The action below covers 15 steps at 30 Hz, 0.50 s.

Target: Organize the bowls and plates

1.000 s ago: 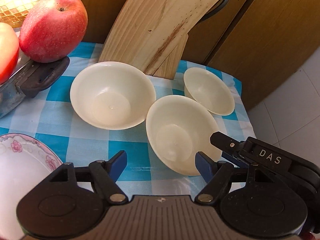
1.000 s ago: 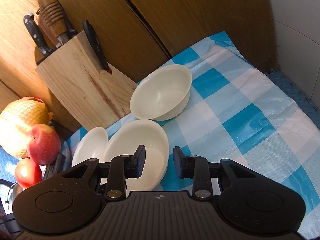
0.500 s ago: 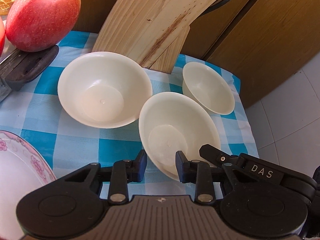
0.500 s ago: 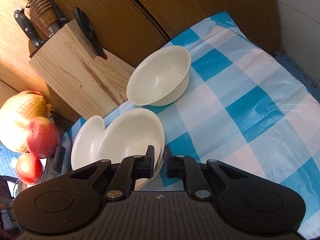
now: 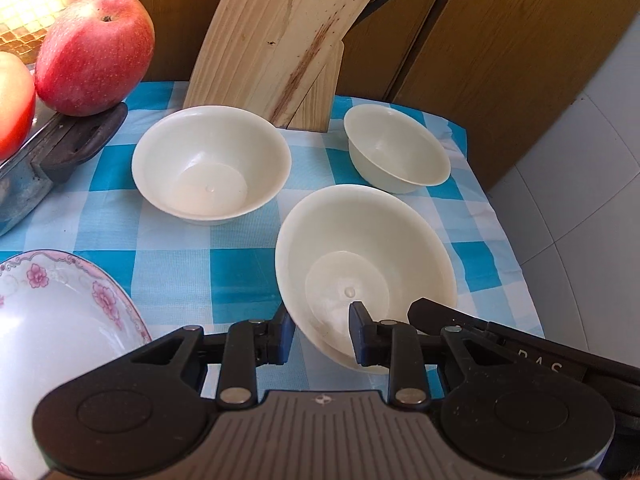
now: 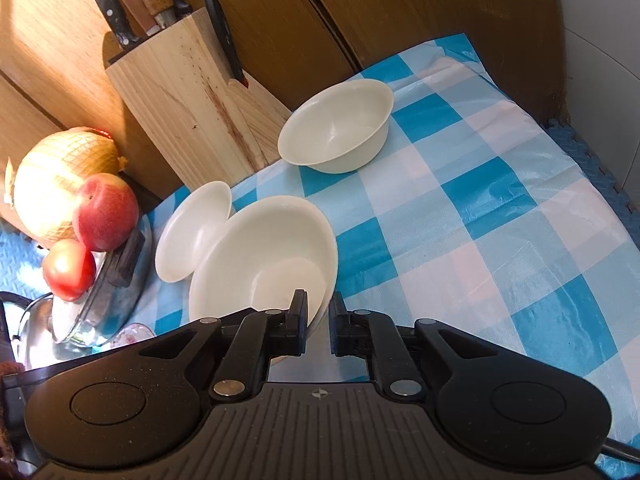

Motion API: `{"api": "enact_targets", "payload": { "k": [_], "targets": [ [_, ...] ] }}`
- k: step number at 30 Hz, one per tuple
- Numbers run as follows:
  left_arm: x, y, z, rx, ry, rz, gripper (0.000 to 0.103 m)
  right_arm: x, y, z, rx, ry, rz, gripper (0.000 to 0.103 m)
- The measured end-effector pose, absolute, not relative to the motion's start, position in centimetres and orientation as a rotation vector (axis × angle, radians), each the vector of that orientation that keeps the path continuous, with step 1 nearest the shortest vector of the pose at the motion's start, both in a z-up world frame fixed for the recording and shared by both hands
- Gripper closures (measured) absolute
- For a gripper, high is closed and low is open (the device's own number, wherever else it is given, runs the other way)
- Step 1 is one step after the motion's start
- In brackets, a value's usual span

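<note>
Both grippers have closed since a second ago. The right gripper is clenched on the near rim of the large bowl, which sits tilted in front of the knife block. The left gripper pinches the same rim. The lift for stacking appears ready.
</note>
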State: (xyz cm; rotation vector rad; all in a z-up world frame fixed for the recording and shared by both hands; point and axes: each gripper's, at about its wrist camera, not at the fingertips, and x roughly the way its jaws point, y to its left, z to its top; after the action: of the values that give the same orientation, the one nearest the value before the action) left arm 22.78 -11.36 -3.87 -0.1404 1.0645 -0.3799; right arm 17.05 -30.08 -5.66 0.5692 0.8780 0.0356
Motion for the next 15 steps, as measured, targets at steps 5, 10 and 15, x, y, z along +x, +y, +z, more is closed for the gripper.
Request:
{"api": "enact_targets", "payload": {
  "k": [5,10,15],
  "targets": [
    [19.8,-10.5,-3.3,-0.125,1.057,-0.385,0.08,14.6,-29.2,-5.2,0.551,0.881,0.06,0.088],
    [17.2,-9.5,-3.1,-0.117,1.064,-0.372,0.08,12.5,-28.0,-5.2,0.52,0.891,0.086,0.087],
    [16.9,-7.8,-2.8,-0.148,1.052,-0.301,0.08,12.7,-27.4,-5.6,0.466,0.921,0.06,0.077]
  ]
}}
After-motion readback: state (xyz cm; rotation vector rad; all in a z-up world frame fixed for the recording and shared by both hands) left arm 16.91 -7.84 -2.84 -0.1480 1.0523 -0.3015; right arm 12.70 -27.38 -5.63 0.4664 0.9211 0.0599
